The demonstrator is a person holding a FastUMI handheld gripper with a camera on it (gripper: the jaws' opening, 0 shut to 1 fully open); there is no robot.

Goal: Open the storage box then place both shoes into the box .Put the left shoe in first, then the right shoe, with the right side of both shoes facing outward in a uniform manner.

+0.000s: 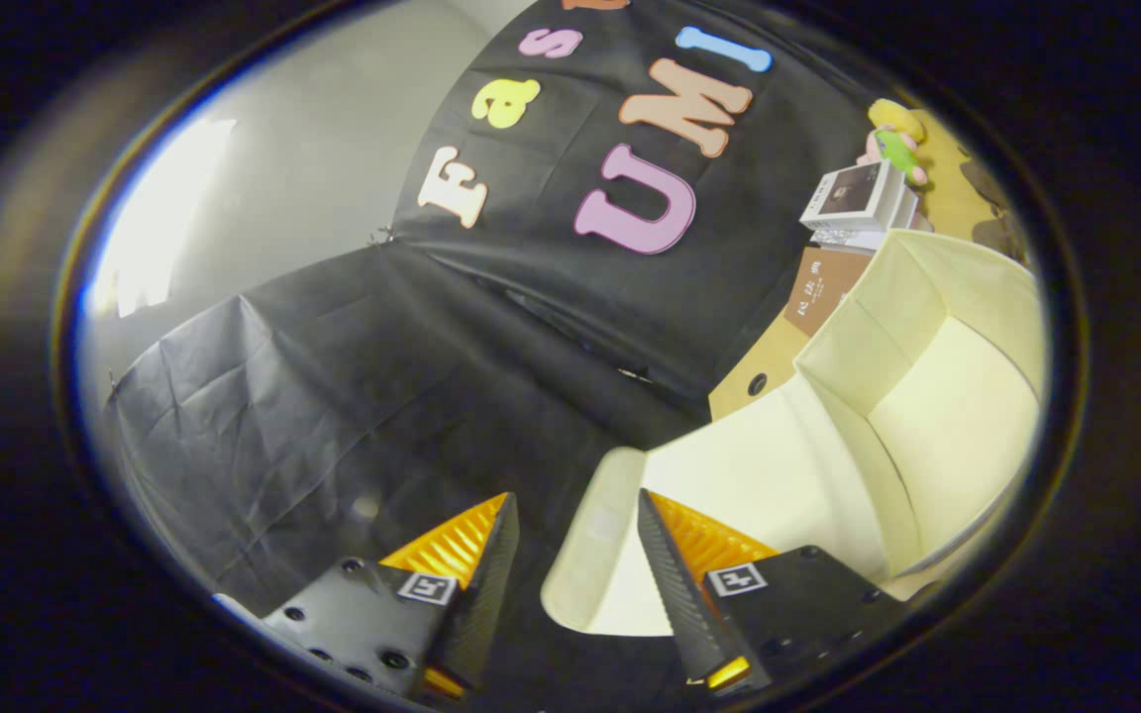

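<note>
The cream storage box [947, 416] stands open ahead and to the right of my fingers, tilted in this view, and its pale inside is bare as far as I can see. Its front flap [769, 475] hangs down toward me. The flap's rounded lip [590, 545] lies in the gap between my fingers, close against the right finger [670, 564] and apart from the left finger [491, 564]. The gripper [576, 500] is open, and the jaws stand well apart.
Behind the box, on a wooden tabletop [759, 371], lie a brown book [823, 287], a stack of white books [858, 203] and a yellow-green plush toy [895, 139]. Black cloth [353, 396] covers the wall and the surface to the left.
</note>
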